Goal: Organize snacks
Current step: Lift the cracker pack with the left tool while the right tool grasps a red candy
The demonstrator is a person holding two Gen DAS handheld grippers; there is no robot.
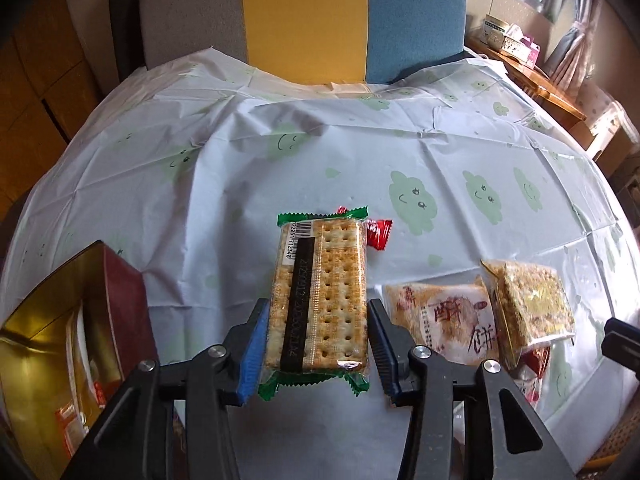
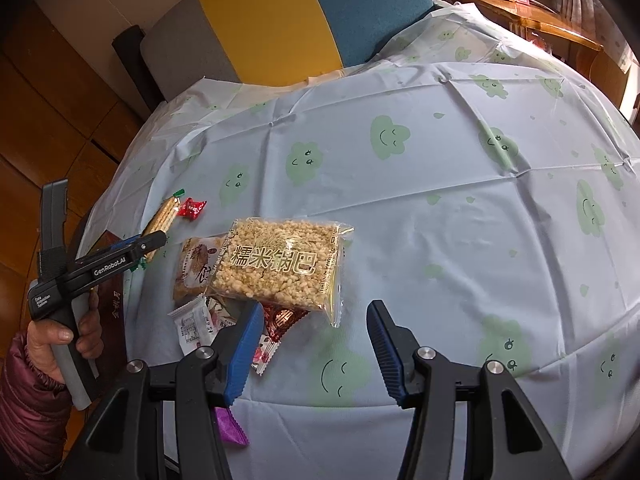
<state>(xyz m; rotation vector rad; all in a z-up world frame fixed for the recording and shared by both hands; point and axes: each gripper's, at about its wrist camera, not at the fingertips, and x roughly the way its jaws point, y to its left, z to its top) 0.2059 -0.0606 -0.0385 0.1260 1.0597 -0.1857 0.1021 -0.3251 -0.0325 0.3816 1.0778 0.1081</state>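
A pack of crackers [image 1: 320, 292] in clear wrap with green ends sits between the fingers of my left gripper [image 1: 318, 308], and both pads are against its long sides. The right wrist view shows that pack [image 2: 160, 220] edge-on at the left gripper [image 2: 154, 240], which a hand [image 2: 52, 336] holds. My right gripper [image 2: 316, 308] is open over bare cloth with nothing between its fingers. Just beyond it lies a puffed-rice pack [image 2: 280, 264], on top of a pastry pack [image 2: 196, 268] and several small packets. A red candy [image 1: 380, 232] lies past the crackers.
A dark red tin [image 1: 120, 304] with a gold inside stands open at the left, with snacks in it. The round table's cloth [image 2: 440, 200] is pale with green clouds. A grey, yellow and blue chair [image 1: 352, 12] stands behind. A purple wrapper [image 2: 230, 424] lies near the front edge.
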